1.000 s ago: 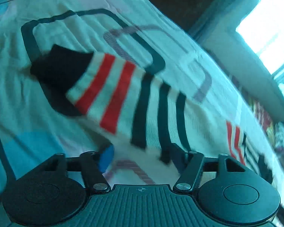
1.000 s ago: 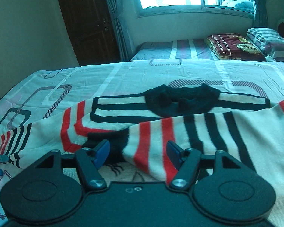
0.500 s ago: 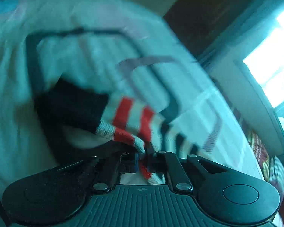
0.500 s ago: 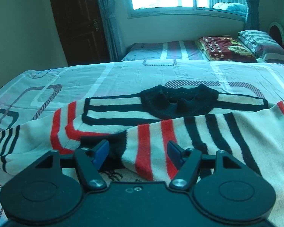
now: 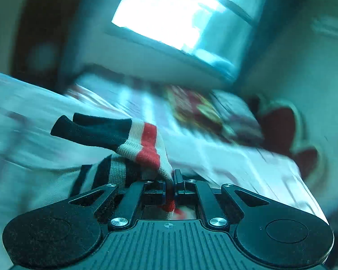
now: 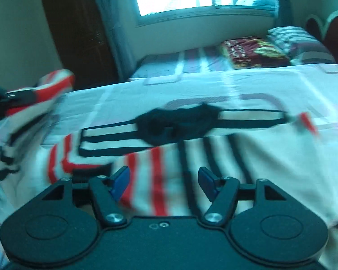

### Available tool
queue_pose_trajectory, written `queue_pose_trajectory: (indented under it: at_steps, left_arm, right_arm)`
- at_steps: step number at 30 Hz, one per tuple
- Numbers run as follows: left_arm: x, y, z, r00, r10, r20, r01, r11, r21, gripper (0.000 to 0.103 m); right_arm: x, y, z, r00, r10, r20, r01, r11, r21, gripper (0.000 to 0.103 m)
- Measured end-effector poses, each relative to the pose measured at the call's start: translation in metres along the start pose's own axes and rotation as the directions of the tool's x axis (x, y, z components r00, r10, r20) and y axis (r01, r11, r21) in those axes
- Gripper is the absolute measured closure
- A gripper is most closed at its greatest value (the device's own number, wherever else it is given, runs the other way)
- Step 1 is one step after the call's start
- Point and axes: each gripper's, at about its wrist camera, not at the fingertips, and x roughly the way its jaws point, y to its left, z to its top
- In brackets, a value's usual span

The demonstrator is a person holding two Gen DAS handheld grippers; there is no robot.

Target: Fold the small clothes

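Clamped tight on the striped knit of a sleeve (image 5: 144,148), just short of its dark cuff (image 5: 90,128): left gripper (image 5: 169,186), jaws fully together with the fabric pinched between them. A second ago, held wide above the sleeve as it lay flat on the bedspread; half a second ago, already closed on the cloth; now lifted clear, cuff jutting out toward ten o'clock and the backdrop of window (image 5: 180,11) and pillows smeared by the swing. Seen again from the right wrist view at nine o'clock, the raised sleeve (image 6: 45,90) a red-and-white blur above the bed's edge.

Right gripper (image 6: 163,180): blue pads (image 6: 120,180) standing wide apart, nothing gripped, poised low over the other sleeve (image 6: 155,175), which lies folded across the chest. Little altered there over the second beyond a slight drift and some blur.

Outward from the jaws: small striped sweater (image 6: 236,162) spread on the patterned bedspread (image 6: 270,85), dark collar (image 6: 175,123) at twelve o'clock from the right gripper, body running off toward four o'clock. Beyond, at one o'clock, a dark red cushion (image 6: 254,51) and a striped pillow (image 6: 299,40) below the window.

Meaning for the fold, by the look of it: one sleeve already in, the second picked up and on its way inward across the chest. Risk ahead: a thin pinch near the cuff, liable to slip or to drag the body askew.
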Motion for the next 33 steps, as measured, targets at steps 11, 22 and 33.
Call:
queue_pose_trajectory:
  at_steps: [11,22,33]
  left_arm:
    - [0.061,-0.087,-0.059,0.955,0.027,-0.294,0.013,0.991,0.132,0.041]
    - [0.024,-0.093,-0.042,0.978,0.085,-0.189,-0.049,0.981,0.189,0.014]
    - [0.035,-0.038,-0.048,0.946,0.263,-0.188,-0.232,0.958,0.168,0.014]
  right_arm:
    - [-0.026,-0.090,-0.019,0.996,-0.081,-0.032,0.084,0.988,0.129,0.032]
    - [-0.033,-0.089,-0.009,0.988,-0.154,-0.024,0.156,0.986,0.058,0.030]
    - [-0.036,-0.082,0.000,0.986,-0.165,0.013,0.165,0.986,0.001,0.026]
